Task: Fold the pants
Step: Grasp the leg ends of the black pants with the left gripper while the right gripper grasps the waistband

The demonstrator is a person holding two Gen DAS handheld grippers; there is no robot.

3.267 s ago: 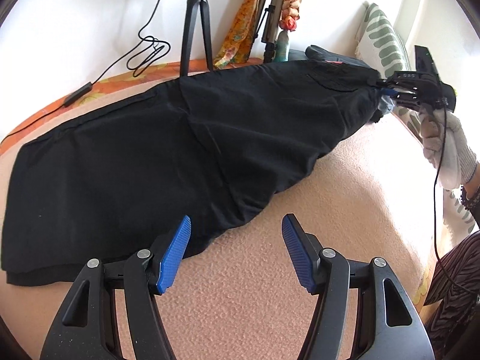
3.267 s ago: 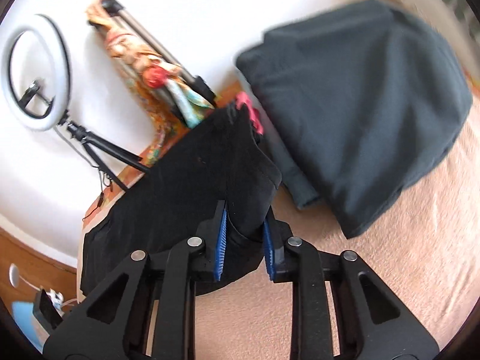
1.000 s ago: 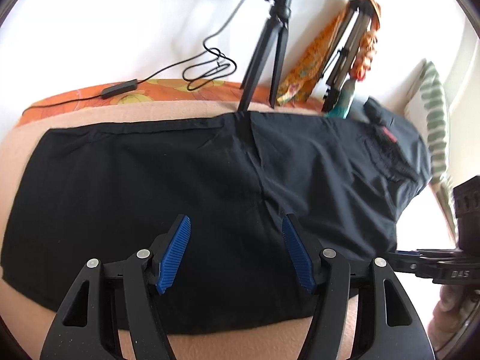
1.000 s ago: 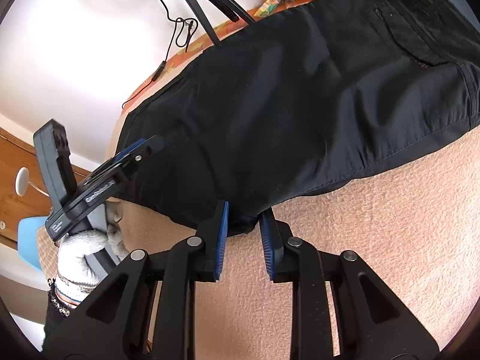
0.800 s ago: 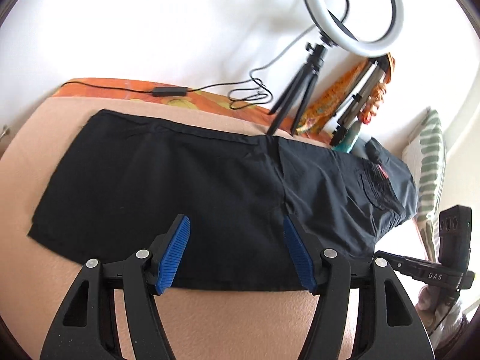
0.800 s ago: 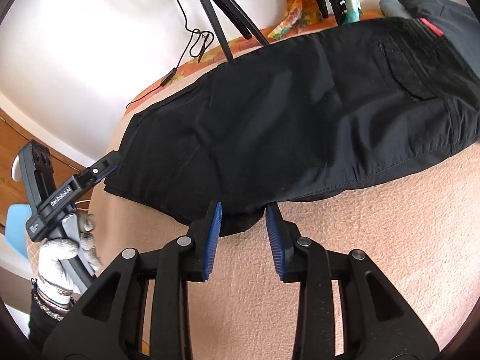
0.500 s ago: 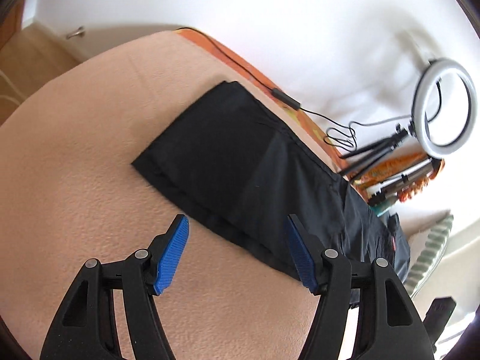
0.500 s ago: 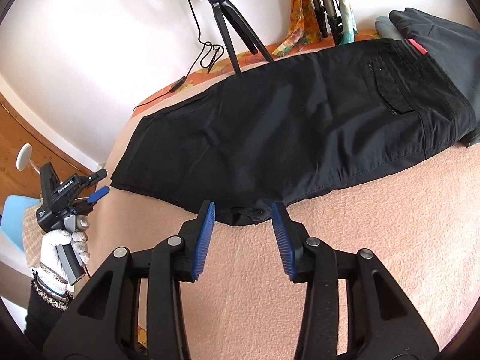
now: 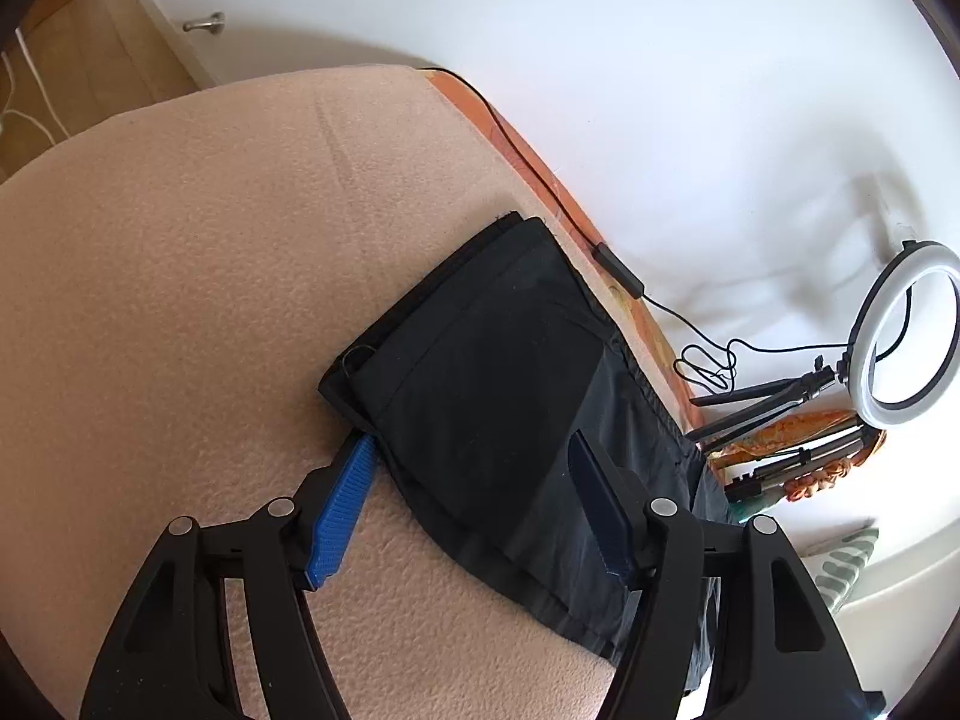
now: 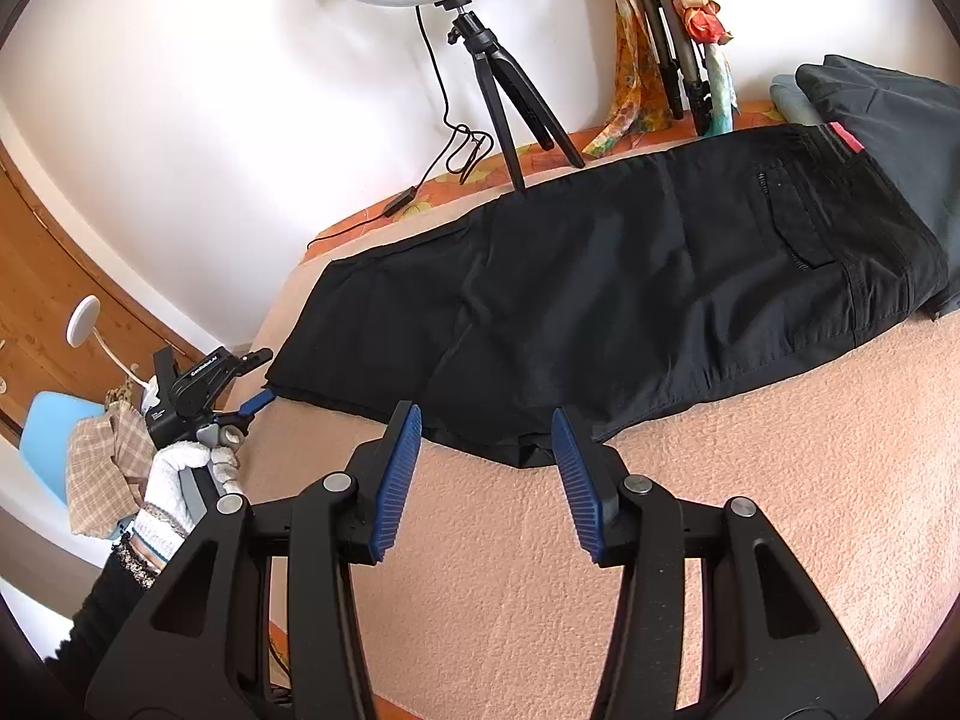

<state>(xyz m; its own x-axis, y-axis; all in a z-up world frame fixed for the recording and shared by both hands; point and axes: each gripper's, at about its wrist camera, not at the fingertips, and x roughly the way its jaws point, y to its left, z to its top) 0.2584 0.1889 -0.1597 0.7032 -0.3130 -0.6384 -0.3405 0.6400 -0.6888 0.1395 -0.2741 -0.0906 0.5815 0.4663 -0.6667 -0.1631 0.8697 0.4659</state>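
Black fabric pants (image 10: pixel 600 294) lying flat across peach fleece bed cover (image 10: pixel 750 510) at frame centre, right gripper (image 10: pixel 486 468) jaws opening, empty, left gripper (image 9: pixel 474 510) jaws apart straddling hem corner.

Only one bit of lettering turns up: small white print along the black body of the left gripper (image 10: pixel 255 387), seen from the right wrist camera, too tiny and slanted to make out beyond a short word. A red tag (image 10: pixel 845 138) at the waistband of the pants (image 10: pixel 600 276) carries no letters that can be read. From the left wrist camera, nothing readable.
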